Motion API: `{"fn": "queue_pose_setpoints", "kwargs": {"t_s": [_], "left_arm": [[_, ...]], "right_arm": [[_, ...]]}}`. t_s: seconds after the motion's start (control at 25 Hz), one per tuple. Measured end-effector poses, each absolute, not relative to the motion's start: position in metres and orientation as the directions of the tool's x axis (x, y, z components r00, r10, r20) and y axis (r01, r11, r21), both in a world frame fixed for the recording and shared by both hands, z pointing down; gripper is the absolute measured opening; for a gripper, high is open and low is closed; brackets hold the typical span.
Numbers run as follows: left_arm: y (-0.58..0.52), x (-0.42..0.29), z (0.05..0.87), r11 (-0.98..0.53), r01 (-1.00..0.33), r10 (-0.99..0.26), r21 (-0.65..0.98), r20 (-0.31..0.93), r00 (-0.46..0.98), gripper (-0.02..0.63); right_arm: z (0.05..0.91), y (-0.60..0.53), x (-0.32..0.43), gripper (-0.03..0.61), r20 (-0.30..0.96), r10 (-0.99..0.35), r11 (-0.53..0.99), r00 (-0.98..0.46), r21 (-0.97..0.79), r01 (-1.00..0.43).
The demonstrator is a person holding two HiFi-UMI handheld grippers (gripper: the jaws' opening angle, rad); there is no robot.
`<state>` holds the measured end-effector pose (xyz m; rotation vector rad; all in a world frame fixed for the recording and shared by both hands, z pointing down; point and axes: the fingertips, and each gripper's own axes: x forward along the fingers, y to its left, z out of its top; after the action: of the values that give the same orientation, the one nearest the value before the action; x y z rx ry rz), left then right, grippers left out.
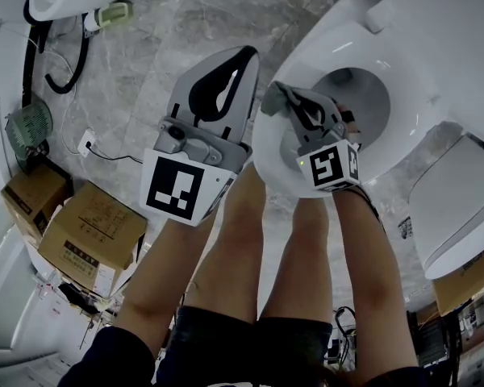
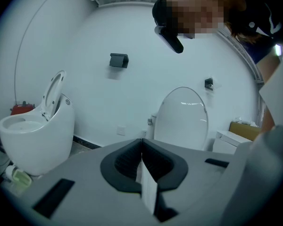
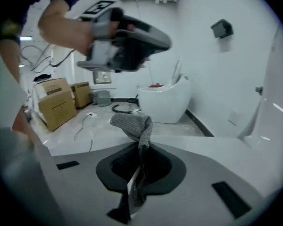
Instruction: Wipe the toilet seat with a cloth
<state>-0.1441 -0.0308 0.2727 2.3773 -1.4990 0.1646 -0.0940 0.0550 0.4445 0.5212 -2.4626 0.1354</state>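
Right claw (image 3: pixel 140 150): pinching grey cloth (image 3: pixel 132 123), hovering at toilet seat (image 1: pixel 266 166) front rim.
Left claw (image 2: pixel 141 147): pressing together, gripping nothing, hanging beside seat, over floor (image 1: pixel 145 71).

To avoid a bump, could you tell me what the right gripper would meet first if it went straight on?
Probably the other white toilet across the floor, though depth is unclear. The right gripper, shut on the cloth, points below the left gripper.
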Motion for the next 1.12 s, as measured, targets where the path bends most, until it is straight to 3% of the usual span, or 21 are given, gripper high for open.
{"fn": "queue_pose_setpoints", "kwargs": {"t_s": [0.2,0.28,0.36,0.6,0.68,0.76,0.84,0.96,1.12], "left_arm": [[-0.033,-0.145,0.273,-0.393,-0.895,-0.859,0.209,0.264,0.439,0.02],[-0.033,-0.146,0.271,-0.393,-0.896,-0.859,0.209,0.264,0.439,0.02],[-0.033,-0.147,0.27,-0.393,-0.897,-0.86,0.204,0.264,0.437,0.02],[-0.028,-0.153,0.27,-0.383,-0.902,-0.865,0.197,0.266,0.426,0.02],[-0.026,-0.157,0.269,-0.375,-0.906,-0.869,0.196,0.267,0.417,0.02],[-0.025,-0.162,0.268,-0.366,-0.91,-0.873,0.197,0.266,0.409,0.02],[-0.024,-0.165,0.267,-0.358,-0.913,-0.876,0.197,0.266,0.401,0.02],[-0.023,-0.167,0.266,-0.353,-0.915,-0.879,0.196,0.266,0.396,0.02],[-0.024,-0.173,0.264,-0.346,-0.918,-0.882,0.194,0.266,0.389,0.02]], "right_arm": [[0.443,0.18,-0.123,0.041,0.598,0.014,0.997,-0.801,-0.065,-0.032],[0.442,0.199,-0.129,0.041,0.606,0.072,0.997,-0.792,-0.057,0.047],[0.443,0.176,-0.131,0.041,0.61,0.011,0.999,-0.792,-0.036,-0.014],[0.441,-0.003,-0.096,0.041,0.591,-0.458,0.853,-0.664,0.083,-0.515],[0.439,-0.044,-0.083,0.041,0.606,-0.532,0.791,-0.592,0.107,-0.602],[0.439,-0.052,-0.086,0.041,0.63,-0.521,0.796,-0.576,0.115,-0.594],[0.44,-0.026,-0.104,0.041,0.653,-0.44,0.866,-0.616,0.127,-0.483],[0.443,0.058,-0.142,0.041,0.696,-0.229,0.972,-0.681,0.122,-0.203],[0.45,0.188,-0.165,0.04,0.741,0.047,0.984,-0.67,0.081,0.158]]}}
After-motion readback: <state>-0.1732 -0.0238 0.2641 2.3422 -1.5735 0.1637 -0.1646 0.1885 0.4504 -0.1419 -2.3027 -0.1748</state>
